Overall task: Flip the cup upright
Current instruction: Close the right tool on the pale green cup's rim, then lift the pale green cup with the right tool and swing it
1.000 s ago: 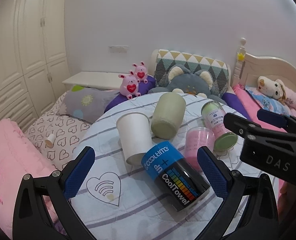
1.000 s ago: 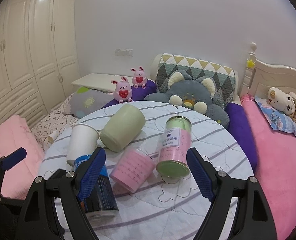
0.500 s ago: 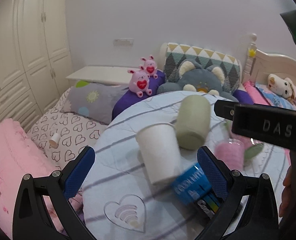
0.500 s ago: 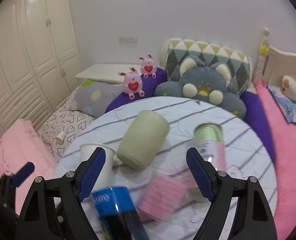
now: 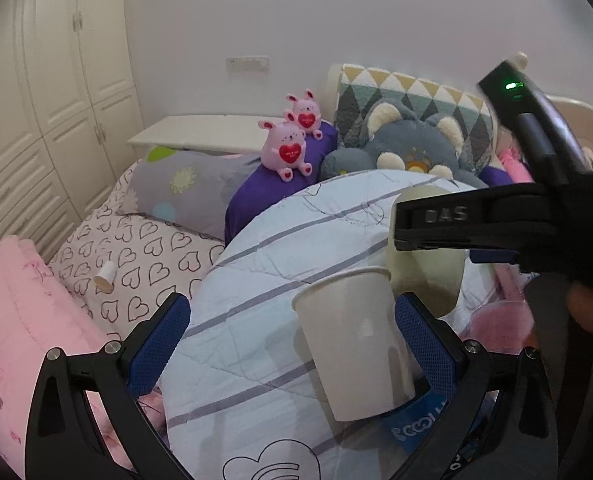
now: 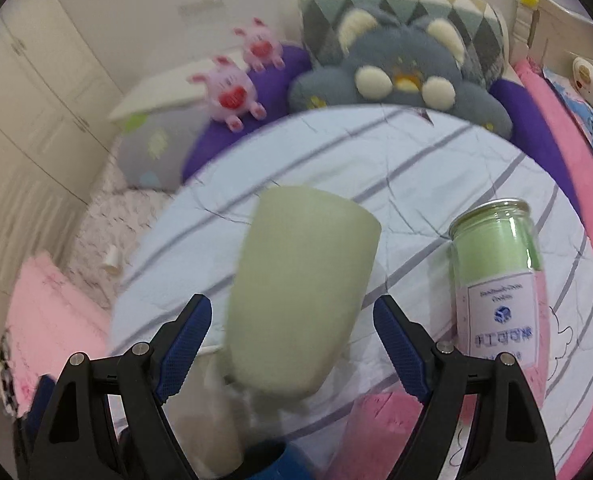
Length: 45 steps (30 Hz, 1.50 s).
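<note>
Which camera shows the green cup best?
The right wrist view: the green cup lies centred between the open fingers, nearly whole. In the left wrist view the right gripper and white cup hide most of it.

Right gripper [image 6: 292, 344] gapes wide, the green cup [image 6: 296, 300] lying on its side between the blue fingers [image 6: 184, 344], neither touching; a green-topped jar [image 6: 496, 280] lies just right on the striped table [image 6: 436, 168], image blurred
</note>
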Each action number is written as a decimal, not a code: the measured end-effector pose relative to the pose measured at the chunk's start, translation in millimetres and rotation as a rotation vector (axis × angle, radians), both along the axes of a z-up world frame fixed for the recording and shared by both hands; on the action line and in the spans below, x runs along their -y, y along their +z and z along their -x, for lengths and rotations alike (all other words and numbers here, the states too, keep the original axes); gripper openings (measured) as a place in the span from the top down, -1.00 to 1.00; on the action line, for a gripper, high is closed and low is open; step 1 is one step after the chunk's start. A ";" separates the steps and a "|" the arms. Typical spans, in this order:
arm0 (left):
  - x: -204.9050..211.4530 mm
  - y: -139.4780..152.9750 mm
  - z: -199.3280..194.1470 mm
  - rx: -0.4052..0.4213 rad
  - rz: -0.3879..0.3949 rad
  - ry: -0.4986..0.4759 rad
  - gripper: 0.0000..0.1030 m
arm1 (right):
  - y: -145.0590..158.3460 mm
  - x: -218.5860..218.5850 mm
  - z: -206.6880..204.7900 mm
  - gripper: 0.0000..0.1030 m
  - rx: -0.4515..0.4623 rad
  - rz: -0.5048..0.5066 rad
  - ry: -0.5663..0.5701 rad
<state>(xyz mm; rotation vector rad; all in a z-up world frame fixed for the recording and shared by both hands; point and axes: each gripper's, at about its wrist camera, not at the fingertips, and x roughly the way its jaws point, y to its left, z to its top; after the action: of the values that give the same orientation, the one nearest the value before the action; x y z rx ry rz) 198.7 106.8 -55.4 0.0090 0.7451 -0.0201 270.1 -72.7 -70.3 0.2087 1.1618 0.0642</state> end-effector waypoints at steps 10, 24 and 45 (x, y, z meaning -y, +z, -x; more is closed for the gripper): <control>3.8 -7.8 -3.3 -0.031 -0.008 -0.002 -1.00 | -23.8 6.1 -3.2 -0.56 -0.082 -0.108 0.033; 21.9 17.3 30.5 0.038 -0.016 0.002 -1.00 | 17.0 19.9 20.8 -0.53 0.043 -0.129 0.137; 102.5 44.1 134.9 0.090 -0.015 -0.103 -1.00 | 51.6 108.8 156.5 -0.53 0.212 -0.197 0.215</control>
<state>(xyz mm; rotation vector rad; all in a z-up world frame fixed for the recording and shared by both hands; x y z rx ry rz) 63.8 4.3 -11.3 0.0627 0.6542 -0.1118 113.6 -181.5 -18.7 0.2440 0.9623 0.3824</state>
